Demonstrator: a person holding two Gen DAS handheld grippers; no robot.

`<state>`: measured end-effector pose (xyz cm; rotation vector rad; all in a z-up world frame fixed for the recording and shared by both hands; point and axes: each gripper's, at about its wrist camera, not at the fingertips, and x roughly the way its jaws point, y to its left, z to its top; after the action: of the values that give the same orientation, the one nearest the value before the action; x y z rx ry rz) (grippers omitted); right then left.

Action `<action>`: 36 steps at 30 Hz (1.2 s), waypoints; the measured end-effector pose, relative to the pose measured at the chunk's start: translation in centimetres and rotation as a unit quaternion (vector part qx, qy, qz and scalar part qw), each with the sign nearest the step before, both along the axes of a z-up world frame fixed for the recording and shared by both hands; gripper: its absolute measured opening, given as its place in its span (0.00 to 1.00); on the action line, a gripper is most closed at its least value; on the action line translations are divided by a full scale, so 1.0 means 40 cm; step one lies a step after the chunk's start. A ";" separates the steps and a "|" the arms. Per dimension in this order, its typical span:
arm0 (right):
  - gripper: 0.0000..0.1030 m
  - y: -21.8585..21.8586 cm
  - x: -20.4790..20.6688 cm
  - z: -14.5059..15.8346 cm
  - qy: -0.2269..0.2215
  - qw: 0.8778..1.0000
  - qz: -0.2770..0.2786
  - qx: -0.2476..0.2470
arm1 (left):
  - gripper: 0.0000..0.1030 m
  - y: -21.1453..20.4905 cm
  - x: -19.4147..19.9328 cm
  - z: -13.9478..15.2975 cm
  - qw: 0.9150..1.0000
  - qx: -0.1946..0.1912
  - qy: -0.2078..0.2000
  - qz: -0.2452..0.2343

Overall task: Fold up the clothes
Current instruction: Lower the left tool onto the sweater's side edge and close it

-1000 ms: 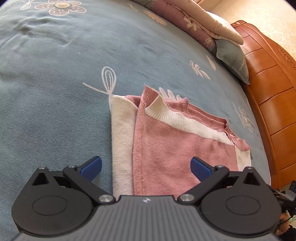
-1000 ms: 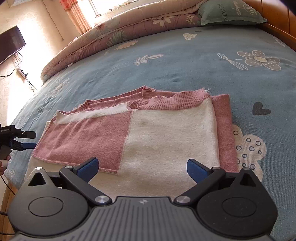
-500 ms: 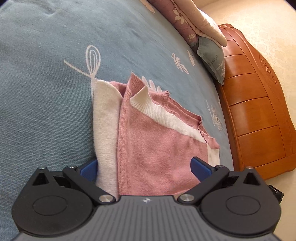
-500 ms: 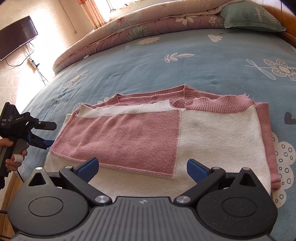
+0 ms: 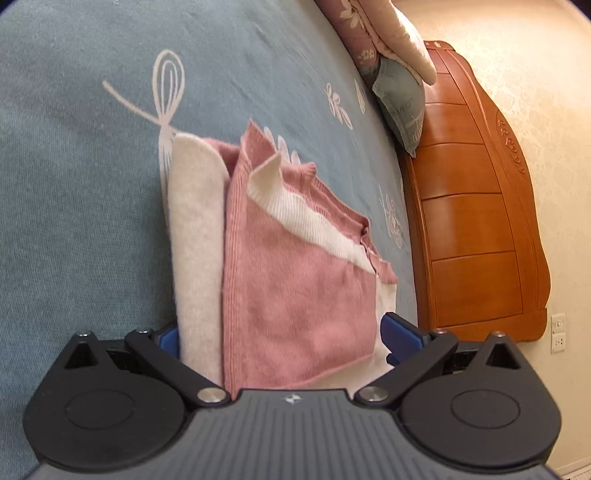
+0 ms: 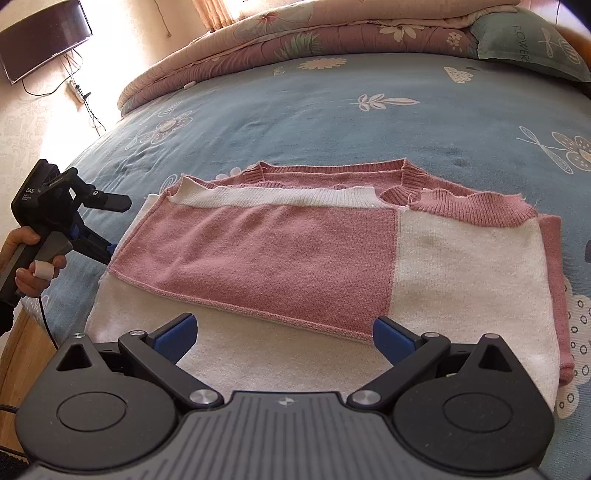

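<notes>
A pink and white knitted sweater (image 6: 280, 254) lies folded flat on the blue flowered bedsheet (image 6: 332, 118). My right gripper (image 6: 284, 334) is open and low over the sweater's white near edge. My left gripper (image 5: 284, 336) is open at the sweater's short end, with the layered edge of the sweater (image 5: 295, 280) lying between its blue fingers (image 5: 400, 332). In the right wrist view, a hand (image 6: 33, 266) holds the left gripper (image 6: 120, 227) at the sweater's left end.
A folded pink quilt (image 6: 332, 33) and a green pillow (image 6: 524, 44) lie along the far side of the bed. A wooden headboard (image 5: 476, 206) stands at the right. A dark screen (image 6: 40, 40) hangs on the wall. The bed's edge drops off by the hand.
My left gripper has pushed forward to the sweater's end, so the fabric edge now sits between its open fingers. My right gripper has shifted left along the near edge.
</notes>
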<state>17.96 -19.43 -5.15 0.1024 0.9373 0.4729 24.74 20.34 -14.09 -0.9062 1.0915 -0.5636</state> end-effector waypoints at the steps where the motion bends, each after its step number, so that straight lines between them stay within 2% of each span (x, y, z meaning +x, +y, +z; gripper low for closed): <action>1: 1.00 0.000 0.003 -0.005 0.004 1.000 0.000 0.000 | 0.98 0.003 -0.007 -0.002 1.000 -0.002 -0.009 0.001; 3: 1.00 0.003 0.009 -0.013 0.008 1.000 -0.003 0.000 | 0.98 0.018 0.015 -0.009 1.000 -0.020 0.003 0.016; 6: 1.00 0.012 0.005 -0.005 0.002 1.000 0.004 0.006 | 0.98 0.027 0.080 -0.014 0.999 -0.026 0.005 0.044; 9: 1.00 0.020 -0.001 0.005 -0.006 1.000 0.011 0.008 | 0.98 0.008 0.123 -0.012 0.999 -0.016 0.009 0.048; 11: 1.00 0.020 0.000 0.008 -0.007 1.000 0.010 0.007 | 0.98 -0.014 0.113 -0.002 1.000 0.004 0.008 0.024; 14: 1.00 0.013 0.002 0.009 -0.007 1.000 0.007 0.010 | 0.90 -0.022 0.080 0.001 1.000 0.018 0.010 -0.001; 16: 1.00 0.008 0.005 0.001 -0.003 1.000 0.003 0.015 | 0.74 -0.020 0.056 0.000 1.000 0.026 0.009 -0.013; 18: 1.00 0.005 0.010 -0.009 0.002 1.000 0.000 0.019 | 0.70 -0.005 0.051 -0.007 1.000 0.021 0.019 -0.008; 23: 1.00 0.015 0.005 -0.026 0.006 1.000 0.011 0.016 | 0.66 -0.016 0.055 0.003 0.999 0.046 0.012 -0.019; 24: 1.00 0.016 0.002 -0.027 0.006 1.000 0.012 0.013 | 0.57 -0.011 0.053 0.001 0.998 0.058 0.016 -0.017; 26: 1.00 0.010 -0.001 -0.027 0.006 1.000 0.010 0.014 | 0.24 0.003 0.048 -0.005 0.996 0.086 0.027 -0.009; 33: 1.00 -0.026 -0.002 -0.027 0.004 1.000 -0.009 0.023 | 0.22 -0.014 0.062 0.008 0.994 0.109 0.027 -0.014; 36: 1.00 -0.030 -0.003 -0.026 0.001 0.999 -0.010 0.031 | 0.27 -0.018 0.070 0.009 0.993 0.111 0.027 -0.016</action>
<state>17.84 -20.63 -6.19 0.1685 0.9240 0.4832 27.56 19.63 -13.72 -0.7152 1.1929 -0.4359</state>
